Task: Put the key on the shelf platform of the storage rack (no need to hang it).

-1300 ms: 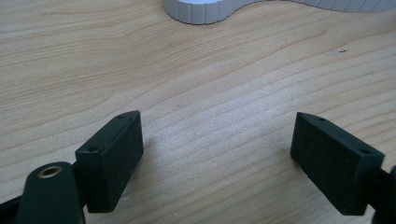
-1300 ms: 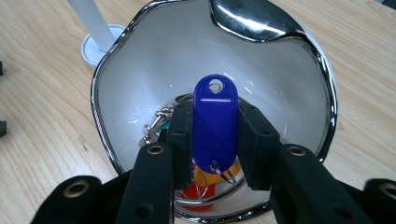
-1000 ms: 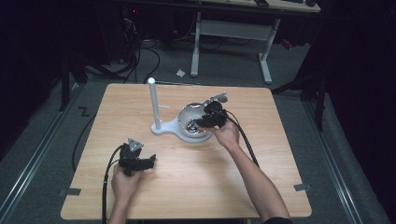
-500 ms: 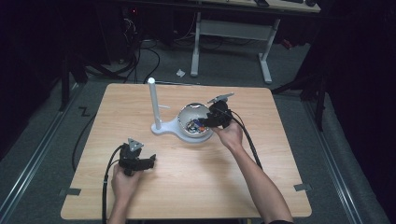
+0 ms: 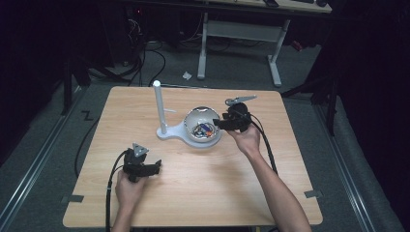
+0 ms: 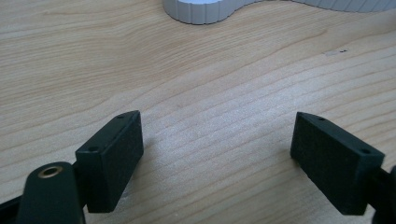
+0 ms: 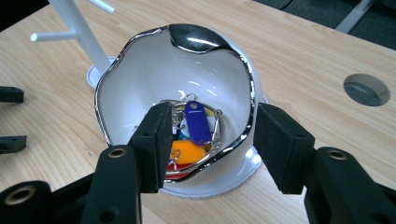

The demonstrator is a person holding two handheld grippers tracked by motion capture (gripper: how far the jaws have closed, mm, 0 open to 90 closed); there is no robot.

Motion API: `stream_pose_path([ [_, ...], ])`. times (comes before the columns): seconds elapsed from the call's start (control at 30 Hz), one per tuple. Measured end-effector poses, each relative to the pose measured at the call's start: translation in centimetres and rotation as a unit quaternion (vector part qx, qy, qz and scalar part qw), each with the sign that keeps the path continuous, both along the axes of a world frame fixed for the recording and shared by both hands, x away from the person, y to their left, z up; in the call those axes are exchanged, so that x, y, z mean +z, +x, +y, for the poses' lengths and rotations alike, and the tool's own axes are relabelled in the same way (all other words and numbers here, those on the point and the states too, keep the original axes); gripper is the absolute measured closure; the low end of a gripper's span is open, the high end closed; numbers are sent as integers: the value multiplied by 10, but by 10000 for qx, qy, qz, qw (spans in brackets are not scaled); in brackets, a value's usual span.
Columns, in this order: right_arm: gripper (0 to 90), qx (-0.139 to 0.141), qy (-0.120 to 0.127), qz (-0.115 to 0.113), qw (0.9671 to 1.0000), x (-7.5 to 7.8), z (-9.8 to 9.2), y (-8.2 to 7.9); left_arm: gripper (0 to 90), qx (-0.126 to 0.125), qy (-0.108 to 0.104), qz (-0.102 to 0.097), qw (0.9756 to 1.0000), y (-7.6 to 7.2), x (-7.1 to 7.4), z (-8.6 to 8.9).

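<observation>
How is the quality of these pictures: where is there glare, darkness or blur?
High view: the table is well lit, the room around it is almost black. Right gripper view: bright glare on the chrome rim of the bowl; the tags inside are sharp, the near jaws somewhat soft. Left gripper view: even light, wood grain sharp, the white base at the top slightly soft.

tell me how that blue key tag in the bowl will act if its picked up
The blue key tag looks like thin plastic, so it is probably light and stiff. It seems hooked to a wire ring tangled with the orange tag, so others may lift with it. The bowl looks glossy, so the tag may slide before the open right gripper grips it.
</observation>
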State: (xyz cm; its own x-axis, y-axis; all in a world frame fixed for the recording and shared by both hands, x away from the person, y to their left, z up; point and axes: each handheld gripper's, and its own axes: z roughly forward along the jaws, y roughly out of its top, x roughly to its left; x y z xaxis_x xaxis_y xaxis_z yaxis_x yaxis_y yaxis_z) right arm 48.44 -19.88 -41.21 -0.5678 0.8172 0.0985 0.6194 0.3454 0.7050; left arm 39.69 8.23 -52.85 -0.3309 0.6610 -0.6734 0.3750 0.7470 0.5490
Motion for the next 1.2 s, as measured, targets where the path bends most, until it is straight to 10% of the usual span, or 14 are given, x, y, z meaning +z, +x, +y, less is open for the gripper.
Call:
stream_pose_path([
  [1.2,460,-303,32,-391,9988,30,-59,-38,175,0,5,-4,10000,0,0,0],
])
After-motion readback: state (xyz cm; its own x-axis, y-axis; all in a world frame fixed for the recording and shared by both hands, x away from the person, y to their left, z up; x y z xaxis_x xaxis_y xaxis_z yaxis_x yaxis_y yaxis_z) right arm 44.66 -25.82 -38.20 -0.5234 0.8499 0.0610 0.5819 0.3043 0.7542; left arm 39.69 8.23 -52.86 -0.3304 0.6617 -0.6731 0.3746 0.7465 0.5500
